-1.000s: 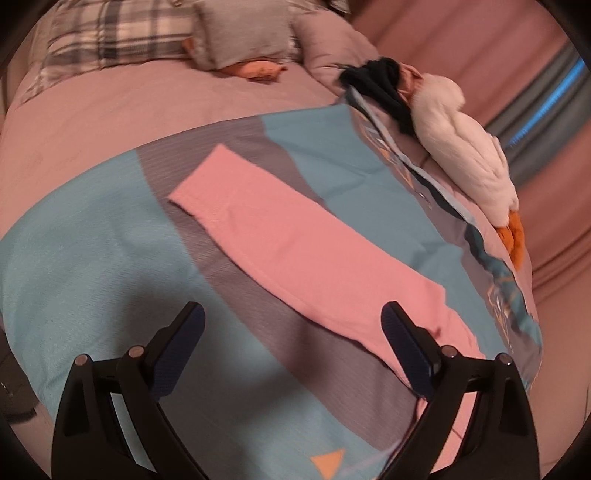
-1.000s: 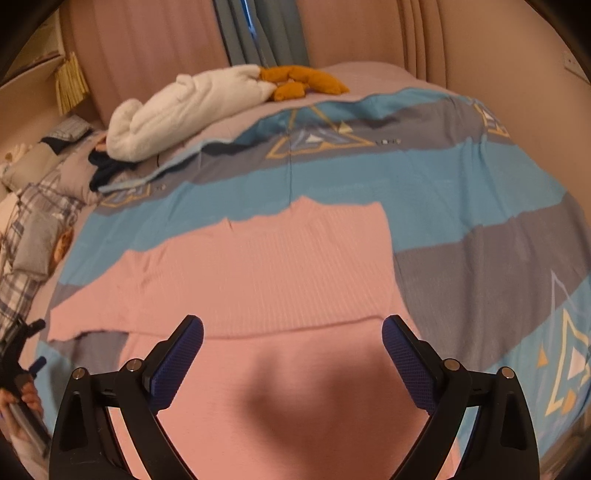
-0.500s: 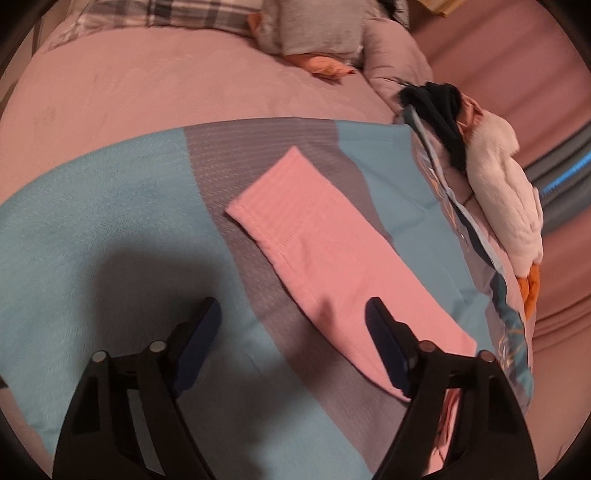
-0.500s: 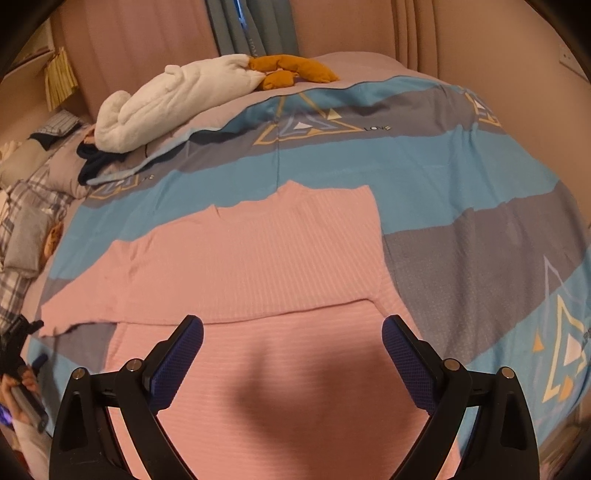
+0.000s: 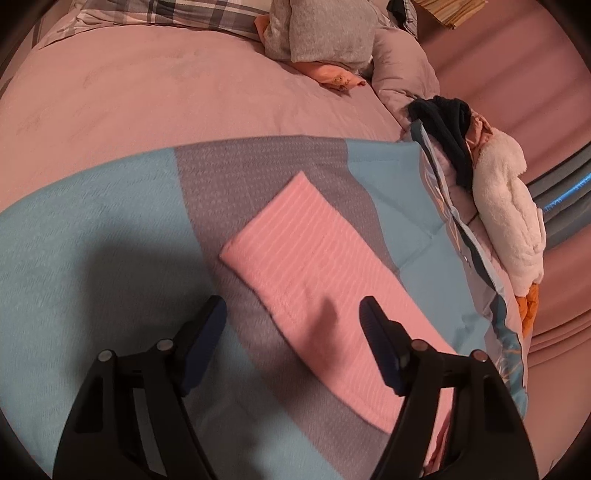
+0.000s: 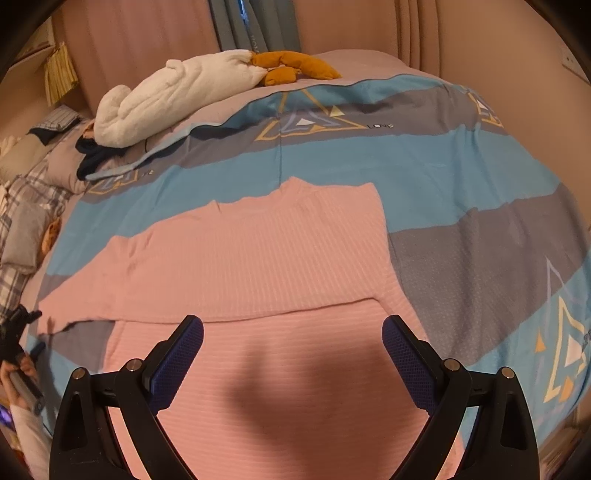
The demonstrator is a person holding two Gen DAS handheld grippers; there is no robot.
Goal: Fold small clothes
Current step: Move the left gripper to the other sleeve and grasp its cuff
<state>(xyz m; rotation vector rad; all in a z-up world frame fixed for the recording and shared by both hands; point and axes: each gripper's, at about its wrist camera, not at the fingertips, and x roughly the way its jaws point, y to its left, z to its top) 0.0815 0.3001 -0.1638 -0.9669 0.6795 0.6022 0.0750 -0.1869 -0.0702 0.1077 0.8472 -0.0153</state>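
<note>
- Since the earlier frame the left gripper has advanced toward the cuff end of the pink sleeve, which now lies larger in its view; its opening has narrowed.
- Left gripper: jaws are closing, part-open. The sleeve's near edge lies on the bedspread between and just ahead of the fingertips; the pads do not press on it. Nothing is held.
- Right gripper: unchanged in place, jaws spread wide, hovering over the folded lower part of the pink sweater. No cloth is between the pads; contact with the fabric cannot be confirmed.
- Pink sweater: spread flat on the blue-and-grey striped bedspread, roughly central on the bed. One sleeve extends toward the bed's left edge in the right wrist view; the hem part is folded up across the body, forming a straight crease just ahead of the right fingertips.
- Left gripper and the person's hand holding it appear at the left border of the right wrist view, beside the sleeve's end.
- White plush toy with orange feet lies along the bed's far edge, well apart from the sweater; a dark garment lies beside it.
- Grey cushion and plaid pillow sit at the head end of the bed.
</note>
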